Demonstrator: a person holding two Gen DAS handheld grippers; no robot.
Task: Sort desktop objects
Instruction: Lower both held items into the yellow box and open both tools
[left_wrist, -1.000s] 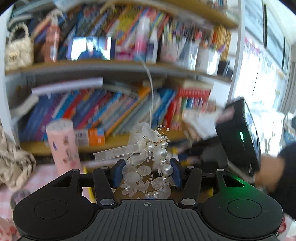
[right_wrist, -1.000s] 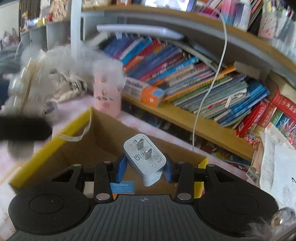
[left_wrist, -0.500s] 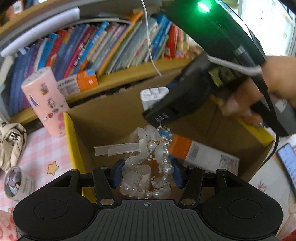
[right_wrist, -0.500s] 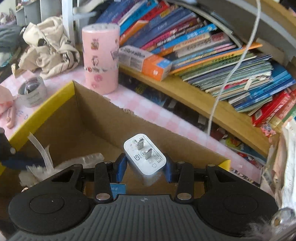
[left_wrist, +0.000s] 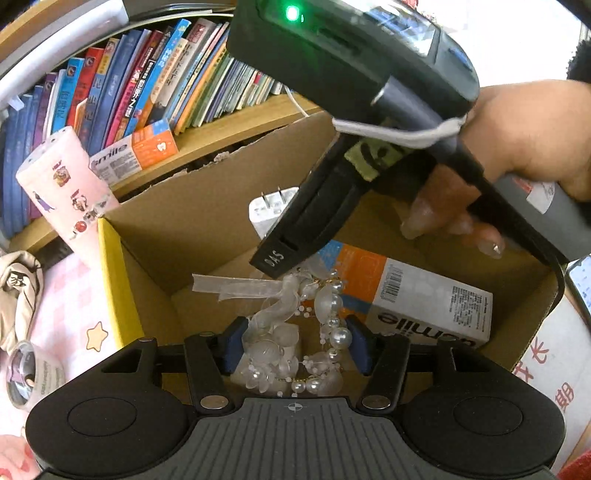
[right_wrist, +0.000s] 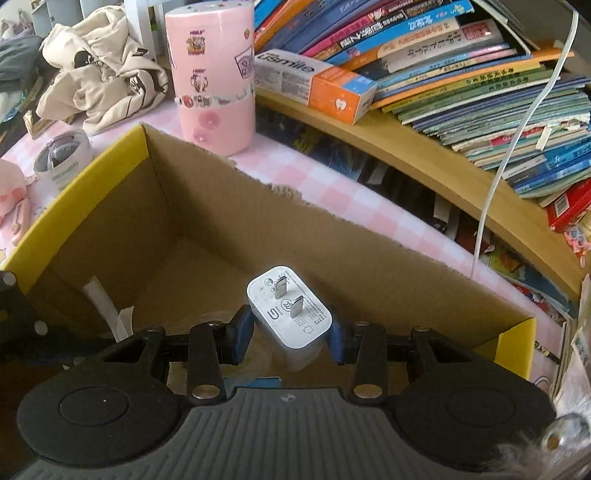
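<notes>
A wooden bookshelf (right_wrist: 436, 166) crammed with leaning books (left_wrist: 155, 74) backs a pink checked tablecloth (right_wrist: 332, 184), daylit

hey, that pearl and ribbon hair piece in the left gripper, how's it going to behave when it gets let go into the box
The pearl hair piece looks floppy: its ribbon tail trails sideways and the bead strands sag between the left gripper's opening jaws. It probably weighs little and should drop loosely rather than roll. The thin strands could snag on a blue pad. The petal-like pieces look delicate, so a short fall into the cardboard box suits it.
</notes>
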